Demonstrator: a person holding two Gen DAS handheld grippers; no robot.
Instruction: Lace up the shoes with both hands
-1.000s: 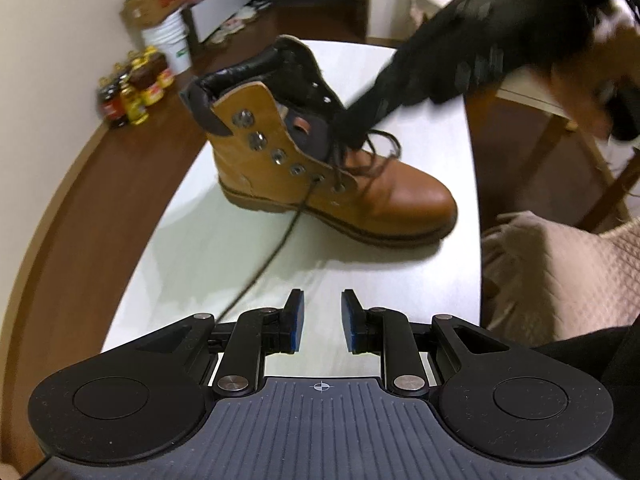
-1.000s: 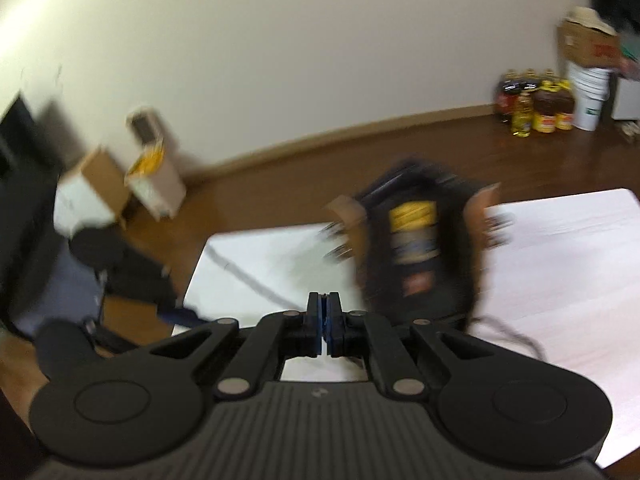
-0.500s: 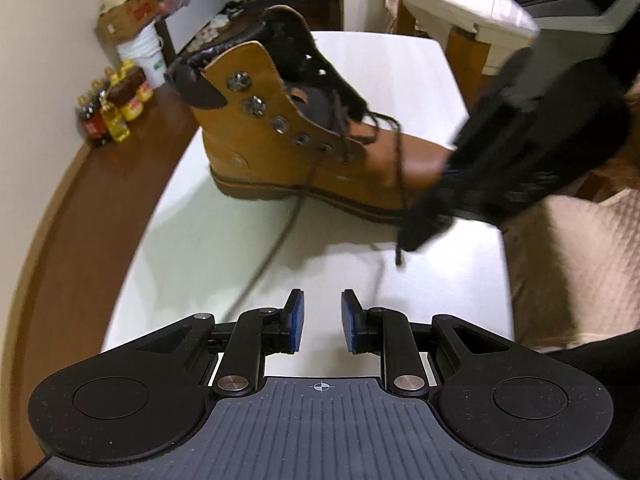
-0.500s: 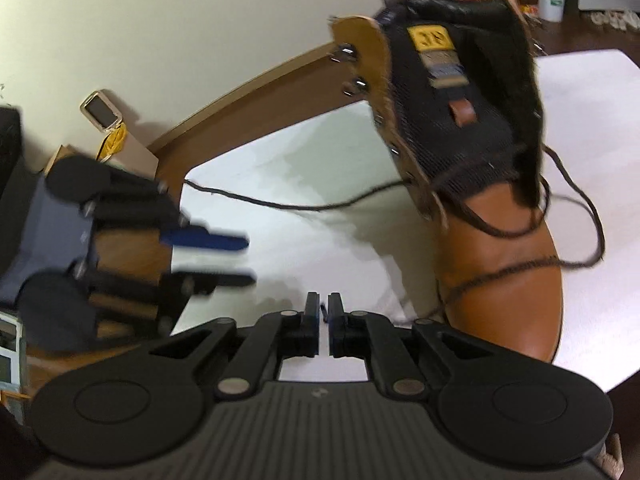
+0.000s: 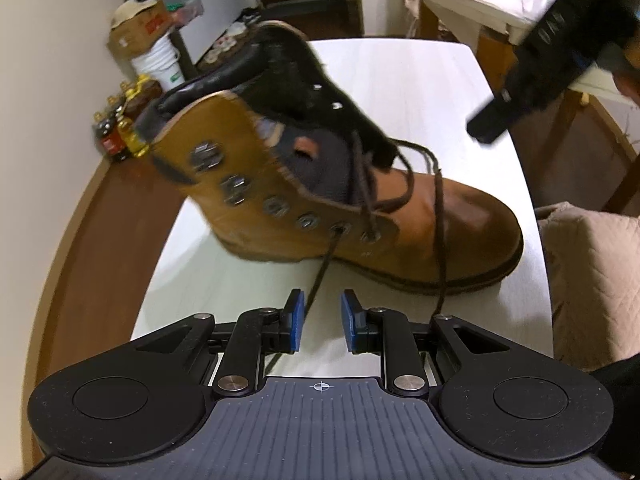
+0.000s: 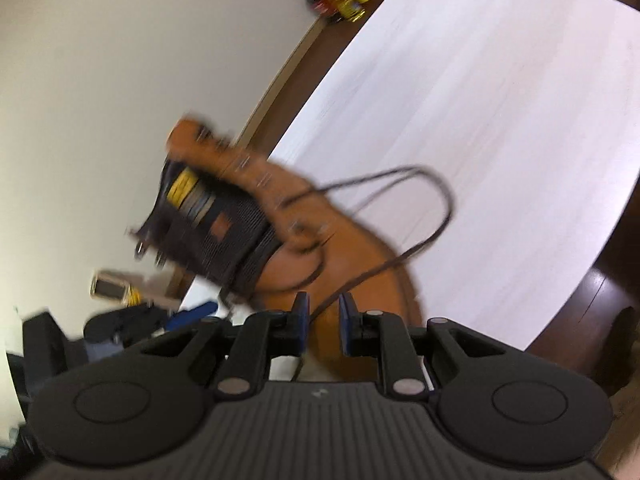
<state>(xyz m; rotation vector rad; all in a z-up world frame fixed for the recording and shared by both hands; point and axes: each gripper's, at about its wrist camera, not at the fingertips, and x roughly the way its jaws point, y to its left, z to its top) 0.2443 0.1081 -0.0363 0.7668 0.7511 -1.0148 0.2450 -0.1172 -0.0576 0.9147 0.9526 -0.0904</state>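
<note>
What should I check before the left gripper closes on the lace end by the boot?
1. Left gripper open: ok.
2. Lace end between its pads: ok, running close to the left pad.
3. Boot upright on the table: ok.
4. Right gripper open, jaws just opening: ok; the other lace strand passes between them, unclamped.
5. Upper eyelets empty: ok.
6. Lace free of snags: cannot tell.
</note>
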